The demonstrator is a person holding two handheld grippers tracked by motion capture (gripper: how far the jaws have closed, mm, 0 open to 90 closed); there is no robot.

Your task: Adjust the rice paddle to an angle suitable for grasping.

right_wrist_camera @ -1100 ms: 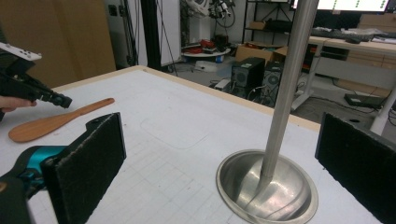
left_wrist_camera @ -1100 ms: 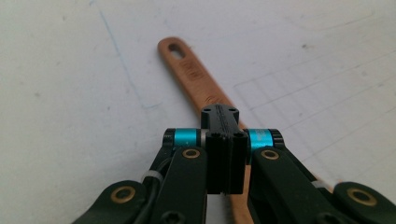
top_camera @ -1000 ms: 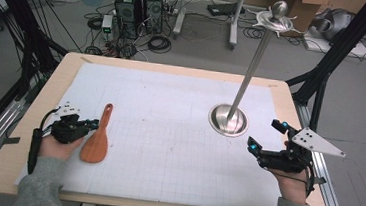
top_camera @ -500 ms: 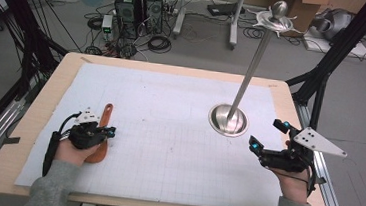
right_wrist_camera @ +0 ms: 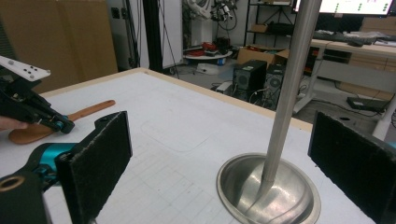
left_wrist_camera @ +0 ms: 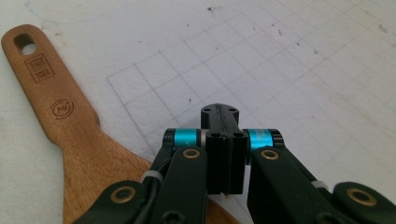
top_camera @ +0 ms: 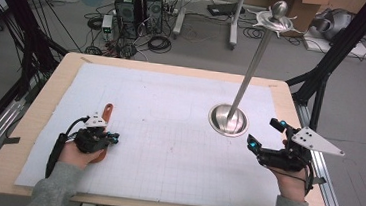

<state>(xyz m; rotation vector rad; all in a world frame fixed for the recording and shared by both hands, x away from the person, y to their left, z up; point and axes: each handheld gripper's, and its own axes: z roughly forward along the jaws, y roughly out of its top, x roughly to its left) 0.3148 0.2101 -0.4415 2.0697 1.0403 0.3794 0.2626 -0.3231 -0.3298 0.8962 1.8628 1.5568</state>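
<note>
Spatula (left_wrist_camera: 70, 140): wooden, holed handle | left gripper (left_wrist_camera: 223, 135) fingers together | right gripper (right_wrist_camera: 219, 154) fingers apart

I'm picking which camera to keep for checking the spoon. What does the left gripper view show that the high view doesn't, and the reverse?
The left gripper view alone shows the stamped marks on the wooden spoon handle, and the left gripper with its jaws together above the spoon's blade.

The high view alone shows the metal stand, the right gripper with its jaws apart, and the table edges.

Both show the spoon, the left gripper and the gridded white mat.
</note>
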